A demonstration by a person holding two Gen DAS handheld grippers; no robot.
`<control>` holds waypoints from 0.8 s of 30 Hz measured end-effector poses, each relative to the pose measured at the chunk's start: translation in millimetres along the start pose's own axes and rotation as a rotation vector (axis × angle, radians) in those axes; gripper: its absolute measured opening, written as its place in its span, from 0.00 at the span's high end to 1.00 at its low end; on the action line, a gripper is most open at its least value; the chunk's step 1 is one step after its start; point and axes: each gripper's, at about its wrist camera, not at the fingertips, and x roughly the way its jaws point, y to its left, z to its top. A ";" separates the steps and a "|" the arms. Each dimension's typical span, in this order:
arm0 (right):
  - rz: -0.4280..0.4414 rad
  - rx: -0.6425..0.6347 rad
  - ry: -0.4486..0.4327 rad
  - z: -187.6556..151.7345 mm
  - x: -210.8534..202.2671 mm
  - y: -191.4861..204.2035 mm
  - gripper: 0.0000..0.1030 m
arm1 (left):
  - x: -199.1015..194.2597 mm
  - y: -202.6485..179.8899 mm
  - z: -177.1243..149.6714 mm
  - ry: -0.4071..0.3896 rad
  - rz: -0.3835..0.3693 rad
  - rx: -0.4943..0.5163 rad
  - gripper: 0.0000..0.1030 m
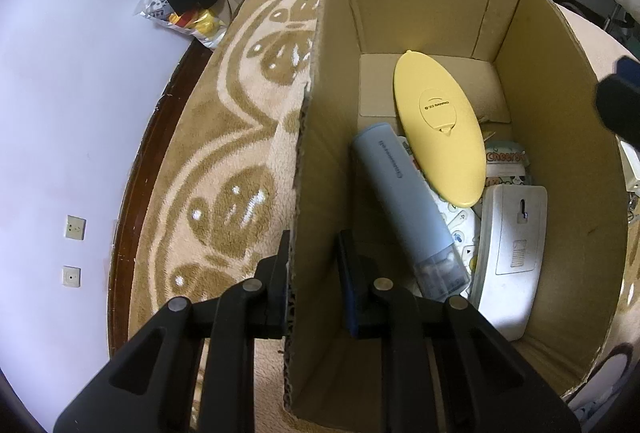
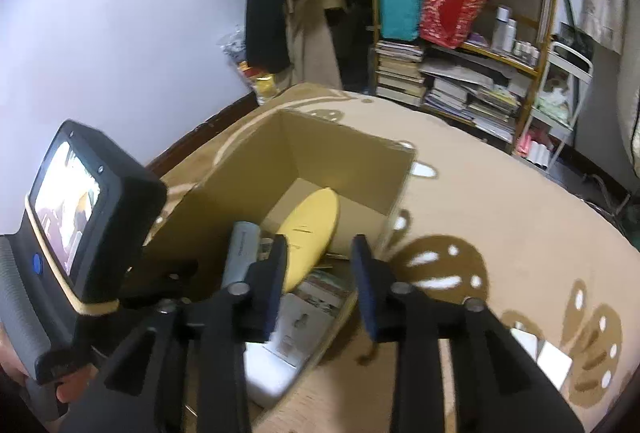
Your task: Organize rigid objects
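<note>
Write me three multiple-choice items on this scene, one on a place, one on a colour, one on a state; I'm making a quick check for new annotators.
1. Where does the blue tube lie?
A. Inside the cardboard box
B. On the rug beside the box
C. On the bookshelf

2. What colour is the oval case in the box?
A. Red
B. Yellow
C. Green

3. How do the left tongs stand?
A. Shut on the blue tube
B. Open, high above the box
C. Straddling the box's left wall, one finger outside, one inside

Answers:
1. A: the left wrist view shows the tube resting on the things in the box, between its walls.
2. B: both views show it pale yellow.
3. C: the cardboard edge runs up between the two fingers; whether they pinch it cannot be told.
</note>
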 end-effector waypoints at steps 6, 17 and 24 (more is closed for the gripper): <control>-0.030 0.066 -0.026 5.6 -17.9 -27.5 0.34 | -0.3 5.0 0.8 0.005 -0.023 -0.019 0.82; -0.094 0.207 -0.012 -6.2 -36.4 -88.2 0.12 | 0.0 4.8 2.0 0.005 -0.024 -0.020 0.82; -0.121 0.273 0.009 -27.7 -26.8 -121.2 0.01 | 1.2 3.2 2.6 0.001 -0.008 -0.006 0.82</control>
